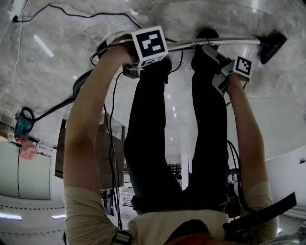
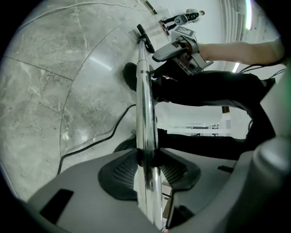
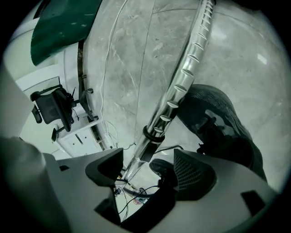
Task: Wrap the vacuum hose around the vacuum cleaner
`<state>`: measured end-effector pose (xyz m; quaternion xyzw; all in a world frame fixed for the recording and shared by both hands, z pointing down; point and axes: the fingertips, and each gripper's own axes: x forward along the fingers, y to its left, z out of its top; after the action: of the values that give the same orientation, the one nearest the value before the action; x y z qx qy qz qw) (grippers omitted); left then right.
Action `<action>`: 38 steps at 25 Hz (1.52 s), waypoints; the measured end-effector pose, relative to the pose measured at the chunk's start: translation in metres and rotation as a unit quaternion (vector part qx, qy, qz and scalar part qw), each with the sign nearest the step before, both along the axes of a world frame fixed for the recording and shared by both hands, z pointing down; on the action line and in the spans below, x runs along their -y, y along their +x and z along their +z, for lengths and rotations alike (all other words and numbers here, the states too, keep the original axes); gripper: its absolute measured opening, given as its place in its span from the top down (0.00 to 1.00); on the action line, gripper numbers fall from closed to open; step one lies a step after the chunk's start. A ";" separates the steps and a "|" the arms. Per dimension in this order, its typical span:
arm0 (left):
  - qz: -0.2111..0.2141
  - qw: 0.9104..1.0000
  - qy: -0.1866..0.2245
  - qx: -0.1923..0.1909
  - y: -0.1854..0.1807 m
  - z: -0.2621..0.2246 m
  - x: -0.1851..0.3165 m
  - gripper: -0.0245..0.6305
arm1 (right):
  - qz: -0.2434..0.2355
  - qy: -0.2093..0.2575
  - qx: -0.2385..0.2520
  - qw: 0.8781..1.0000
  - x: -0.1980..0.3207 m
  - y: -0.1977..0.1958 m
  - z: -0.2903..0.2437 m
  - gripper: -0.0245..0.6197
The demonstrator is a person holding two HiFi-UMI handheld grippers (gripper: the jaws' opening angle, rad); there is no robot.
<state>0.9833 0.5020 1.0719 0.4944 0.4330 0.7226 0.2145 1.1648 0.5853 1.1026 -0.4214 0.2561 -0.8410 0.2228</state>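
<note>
The vacuum's chrome wand [image 1: 215, 43] lies level across the top of the head view and ends in a black floor nozzle [image 1: 272, 45]. My left gripper [image 1: 136, 60] grips its left end; in the left gripper view both dark pads [image 2: 120, 170] press on the chrome wand [image 2: 145, 104], which runs away to the floor nozzle [image 2: 142, 34]. My right gripper [image 1: 213, 55] is further along the tube. In the right gripper view its jaws [image 3: 148, 166] stand open, with the ridged wand [image 3: 182, 86] passing between them, clear of both pads. The vacuum's body cannot be made out.
The person's black-trousered legs [image 1: 153, 134] and shoes [image 3: 213, 118] stand right beside the wand on the grey marble floor [image 1: 57, 57]. A black cable [image 1: 71, 12] trails over the floor, and another cable [image 2: 91, 143] runs under the wand. An office chair [image 3: 52, 107] and a white cabinet [image 3: 82, 136] stand nearby.
</note>
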 end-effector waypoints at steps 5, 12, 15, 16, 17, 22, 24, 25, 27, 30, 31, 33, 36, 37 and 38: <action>-0.034 0.999 -0.022 -0.007 0.004 -0.019 -0.001 0.73 | 0.021 0.038 -0.043 0.998 0.017 0.005 0.015 0.46; -0.055 0.997 -0.039 -0.035 0.002 -0.025 -0.008 0.73 | 0.054 0.038 -0.049 0.997 0.023 0.007 0.030 0.60; -0.040 0.997 -0.058 -0.040 -0.005 -0.029 -0.020 0.72 | 0.045 0.035 -0.063 0.996 0.019 0.008 0.030 0.60; -0.044 0.996 -0.069 -0.045 -0.002 -0.029 -0.028 0.68 | 0.044 0.038 -0.067 0.996 0.021 0.009 0.029 0.60; -0.056 0.994 -0.080 -0.051 0.005 -0.028 -0.036 0.56 | 0.045 0.045 -0.070 0.996 0.025 0.010 0.026 0.60; -0.105 0.985 -0.135 -0.036 0.038 -0.005 -0.077 0.45 | 0.033 0.088 -0.061 0.994 0.055 0.001 0.001 0.63; -0.118 0.982 -0.144 -0.041 0.046 -0.009 -0.083 0.67 | 0.011 0.093 -0.056 0.994 0.061 -0.009 -0.009 0.63; -0.126 0.981 -0.137 -0.049 0.049 -0.010 -0.083 0.76 | 0.004 0.096 -0.057 0.994 0.063 -0.011 -0.015 0.63; -0.139 0.981 -0.127 -0.056 0.050 -0.015 -0.083 0.80 | -0.008 0.103 -0.062 0.993 0.065 -0.012 -0.024 0.63; -0.151 0.980 -0.114 -0.061 0.046 -0.024 -0.081 0.81 | -0.027 0.110 -0.062 0.992 0.070 -0.018 -0.035 0.63; -0.152 0.981 -0.103 -0.065 0.045 -0.028 -0.079 0.81 | -0.032 0.114 -0.061 0.991 0.073 -0.019 -0.040 0.63; -0.145 0.984 -0.074 -0.069 0.041 -0.039 -0.074 0.81 | -0.040 0.125 -0.060 0.990 0.078 -0.021 -0.054 0.63; -0.142 0.985 -0.040 -0.085 0.032 -0.066 -0.072 0.81 | -0.049 0.149 -0.057 0.986 0.087 -0.029 -0.089 0.63; -0.149 0.983 -0.030 -0.103 0.032 -0.076 -0.071 0.81 | -0.054 0.157 -0.055 0.985 0.090 -0.033 -0.103 0.63; -0.157 0.980 -0.020 -0.123 0.034 -0.087 -0.068 0.81 | -0.059 0.166 -0.053 0.983 0.094 -0.038 -0.118 0.64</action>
<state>1.0176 0.5702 0.9854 0.6369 0.3880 0.6045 0.2800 1.1272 0.4916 0.9850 -0.4065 0.4282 -0.7748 0.2260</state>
